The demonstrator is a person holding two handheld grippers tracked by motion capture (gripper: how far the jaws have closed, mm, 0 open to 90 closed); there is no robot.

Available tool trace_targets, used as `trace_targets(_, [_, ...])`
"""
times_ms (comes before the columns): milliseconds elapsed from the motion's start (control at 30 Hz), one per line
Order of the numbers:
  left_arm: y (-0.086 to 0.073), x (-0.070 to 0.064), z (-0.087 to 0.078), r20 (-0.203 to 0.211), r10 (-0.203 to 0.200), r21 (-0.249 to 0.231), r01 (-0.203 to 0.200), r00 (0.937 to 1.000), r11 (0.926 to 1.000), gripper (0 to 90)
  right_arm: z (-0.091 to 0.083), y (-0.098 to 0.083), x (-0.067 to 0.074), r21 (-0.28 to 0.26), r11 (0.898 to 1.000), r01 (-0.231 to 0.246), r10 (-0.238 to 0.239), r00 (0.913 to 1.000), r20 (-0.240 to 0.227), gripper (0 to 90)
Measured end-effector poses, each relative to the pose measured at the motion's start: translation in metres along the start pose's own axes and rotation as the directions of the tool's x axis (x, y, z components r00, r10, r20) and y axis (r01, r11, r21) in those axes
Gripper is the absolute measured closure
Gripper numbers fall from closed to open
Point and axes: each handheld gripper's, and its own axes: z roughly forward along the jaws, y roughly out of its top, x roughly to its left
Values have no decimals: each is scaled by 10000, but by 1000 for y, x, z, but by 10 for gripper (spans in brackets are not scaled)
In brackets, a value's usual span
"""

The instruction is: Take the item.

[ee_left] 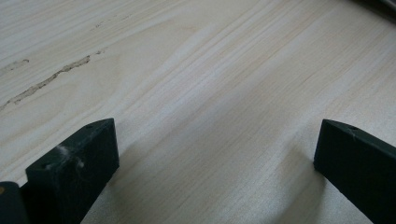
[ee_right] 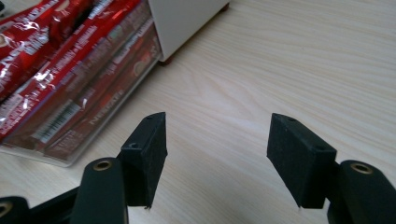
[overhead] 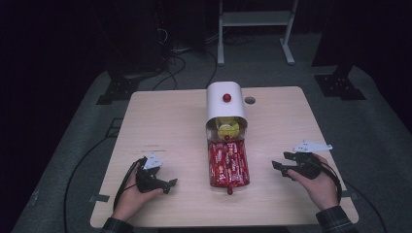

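the left claw (overhead: 171,184) rests low at about 7 o'clock on the table (overhead: 160,121), jaws spread wide with nothing between them; the left gripper view shows bare wood grain between its jaws. the right claw (overhead: 278,167) sits at about 4 o'clock, just above the table, jaws moderately wide and empty, pointed toward the middle. between the two claws, near the 6 o'clock edge at centre, lies the clear drawer (overhead: 229,165), pulled out of the white cabinet (overhead: 225,106) and packed with red snack packets (overhead: 227,162); in the right gripper view the drawer (ee_right: 70,121) lies at about 10 o'clock from the jaws, near but apart. a small red knob (overhead: 230,191) projects from the drawer's near end. behind it, inside the cabinet opening, a yellow item (overhead: 227,129) is visible, too small to identify. a second red knob (overhead: 226,97) shows on the cabinet top, and a round hole (overhead: 249,100) lies in the table at about 1 o'clock. handling judgement: the drawer appears rigid, smooth plastic and likely slippery on its walls; loaded, it is probably moderately light. the packets are soft, crinkly foil and will deform. preferred hold: the near red knob, or the drawer's front wall.
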Motion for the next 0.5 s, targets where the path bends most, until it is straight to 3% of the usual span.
trace_targets(500, [0, 0, 0, -2, -1, -3, 1, 10000, 10000, 0, 2, 18, 13, -251, 9992, 296, -304, 9990, -337, 369])
